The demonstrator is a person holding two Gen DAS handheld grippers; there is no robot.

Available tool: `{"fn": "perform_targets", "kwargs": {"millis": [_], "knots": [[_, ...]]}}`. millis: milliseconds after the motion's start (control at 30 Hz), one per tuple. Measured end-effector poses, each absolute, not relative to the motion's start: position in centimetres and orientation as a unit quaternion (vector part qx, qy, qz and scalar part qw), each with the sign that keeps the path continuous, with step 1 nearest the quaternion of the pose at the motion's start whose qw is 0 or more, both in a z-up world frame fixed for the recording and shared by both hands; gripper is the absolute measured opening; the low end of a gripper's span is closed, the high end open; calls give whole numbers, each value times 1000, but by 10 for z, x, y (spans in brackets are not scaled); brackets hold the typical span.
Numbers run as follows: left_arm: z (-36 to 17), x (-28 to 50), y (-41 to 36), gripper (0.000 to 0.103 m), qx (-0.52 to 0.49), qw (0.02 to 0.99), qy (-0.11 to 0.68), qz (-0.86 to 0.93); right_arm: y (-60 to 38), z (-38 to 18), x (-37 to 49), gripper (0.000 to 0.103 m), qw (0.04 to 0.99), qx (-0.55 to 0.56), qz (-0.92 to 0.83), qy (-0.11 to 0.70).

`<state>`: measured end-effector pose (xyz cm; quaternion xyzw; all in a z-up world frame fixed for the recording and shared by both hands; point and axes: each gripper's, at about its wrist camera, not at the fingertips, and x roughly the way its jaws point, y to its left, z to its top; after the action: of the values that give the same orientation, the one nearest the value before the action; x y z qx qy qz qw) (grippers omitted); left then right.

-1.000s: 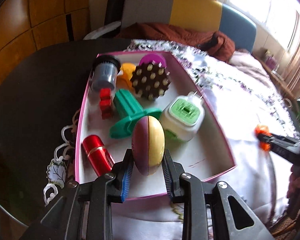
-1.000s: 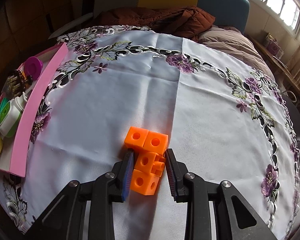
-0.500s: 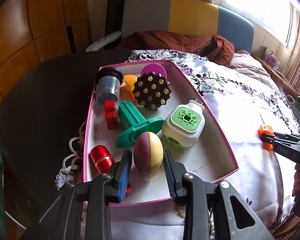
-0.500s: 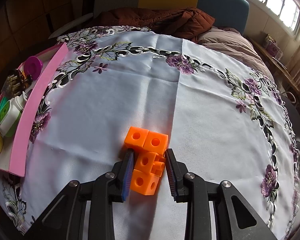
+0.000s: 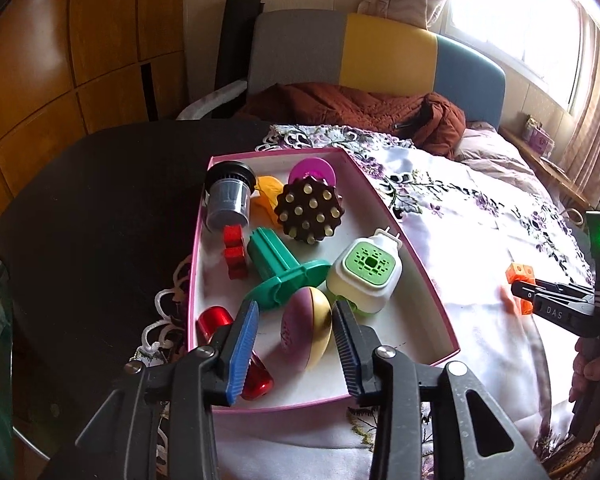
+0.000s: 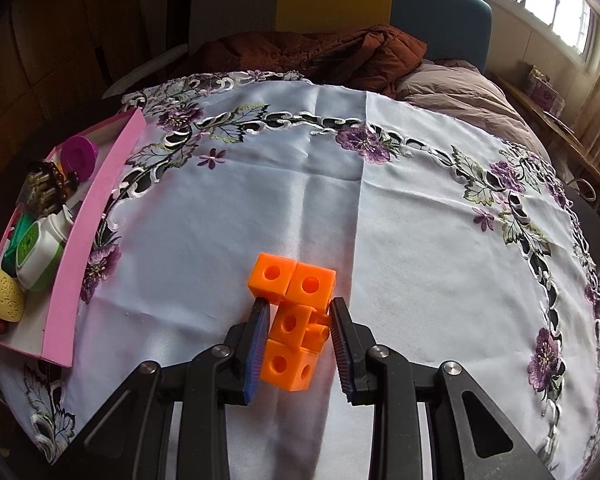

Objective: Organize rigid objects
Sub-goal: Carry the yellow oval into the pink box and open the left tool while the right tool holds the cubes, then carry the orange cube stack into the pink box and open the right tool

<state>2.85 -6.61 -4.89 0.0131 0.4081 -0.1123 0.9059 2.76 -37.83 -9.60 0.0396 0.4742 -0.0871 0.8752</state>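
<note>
A purple-and-yellow egg (image 5: 306, 328) lies on the floor of the pink box (image 5: 276, 153), near its front. My left gripper (image 5: 294, 344) hovers just over the egg. Its jaws are opening, with a gap between each blue pad and the egg. In the right wrist view, my right gripper (image 6: 298, 340) is shut on a cluster of orange cubes (image 6: 292, 320) at the white cloth. That gripper (image 5: 540, 300) and its orange cubes (image 5: 520, 274) also show at the right edge of the left wrist view.
The box also holds a red cylinder (image 5: 216, 320), a green spool (image 5: 276, 268), a white-and-green plug (image 5: 364, 276), a studded brown disc (image 5: 310, 210) and a grey cup (image 5: 228, 200). The embroidered cloth (image 6: 380, 200) covers a dark round table (image 5: 100, 200). A sofa with a brown jacket (image 6: 320, 56) stands behind.
The left gripper let go of the egg, which now lies in the box. Its jaws widened and it rose and drew back a little. The right gripper and cubes stayed put.
</note>
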Motion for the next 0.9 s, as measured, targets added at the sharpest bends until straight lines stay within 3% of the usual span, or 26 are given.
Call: {"fn": "perform_targets", "kwargs": {"millis": [433, 900], "knots": [[-40, 31, -33, 46, -40, 909, 403, -100, -342, -61, 32, 31, 898, 60, -34, 434], [-40, 33, 18, 47, -66, 911, 406, -28, -198, -26, 74, 31, 907, 24, 138, 398]]}}
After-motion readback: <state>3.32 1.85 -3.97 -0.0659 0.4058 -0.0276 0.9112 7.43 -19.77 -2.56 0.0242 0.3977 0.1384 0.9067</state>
